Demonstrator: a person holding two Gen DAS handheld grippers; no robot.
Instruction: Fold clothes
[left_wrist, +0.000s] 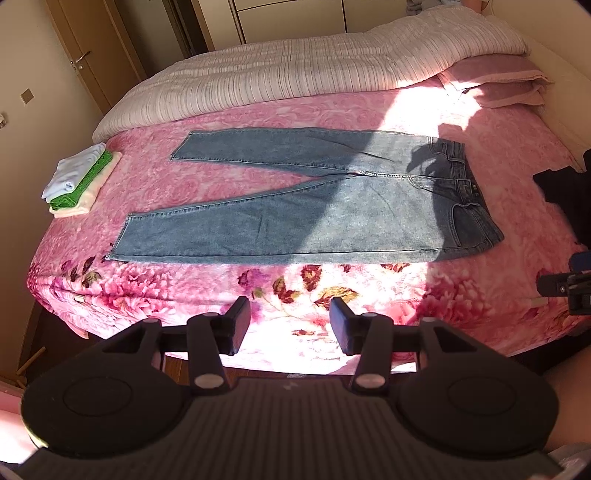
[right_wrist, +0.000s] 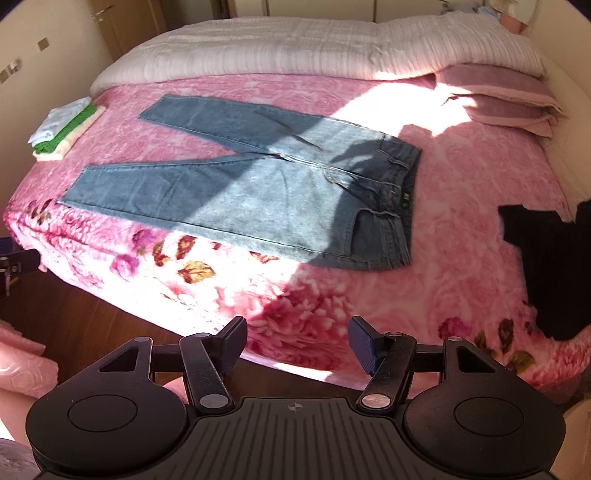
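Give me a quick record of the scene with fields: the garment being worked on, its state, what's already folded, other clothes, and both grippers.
garment: blue jeans
state: spread flat on the pink floral blanket, legs apart, waistband to the right, unfolded
folded pile: stack at the left edge of the bed, white on green on cream
other clothes: black garment at the right edge
left gripper: open, empty, short of the bed edge
right gripper: open, empty

Nothing here reads as words or numbers. The jeans (right_wrist: 258, 192) carry a small green tag (right_wrist: 405, 202) inside the waistband, but its print is too tiny to make out. On the right tool's black base sits a little crosshair mark (right_wrist: 294, 407), a plain sign with no lettering.
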